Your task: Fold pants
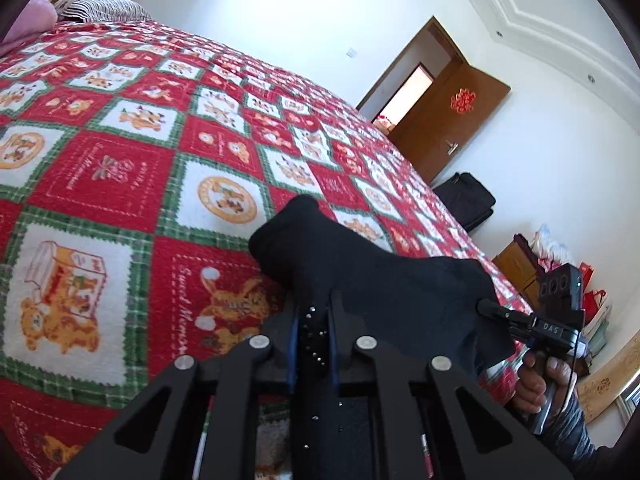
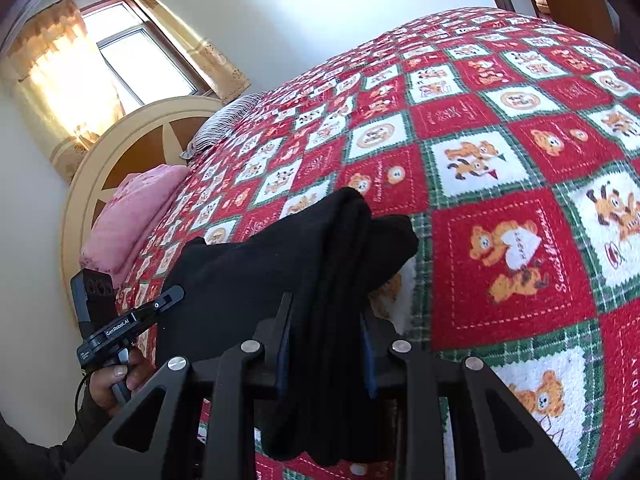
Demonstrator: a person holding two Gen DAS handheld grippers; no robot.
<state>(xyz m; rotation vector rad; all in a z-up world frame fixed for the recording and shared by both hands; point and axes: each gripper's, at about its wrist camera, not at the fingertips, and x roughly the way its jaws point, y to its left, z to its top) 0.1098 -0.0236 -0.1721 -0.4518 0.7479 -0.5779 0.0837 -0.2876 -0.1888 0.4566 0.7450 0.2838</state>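
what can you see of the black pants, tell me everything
The black pants are plain, soft, matte knit-looking fabric, bunched into thick folds rather than spread flat. Both tools clamp them: the left tool grips one part, the right tool another, with cloth stretched between and a wad hanging down past the right tool's fingers. A rounded end pokes forward over the red, white and green bear-print bedspread. Whether any part rests on the bedspread cannot be told. No waistband, pockets or labels show.

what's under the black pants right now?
The red teddy-bear blanket on the bed lies under the black pants, both grippers holding them bunched. The patch right beneath the cloth is covered.
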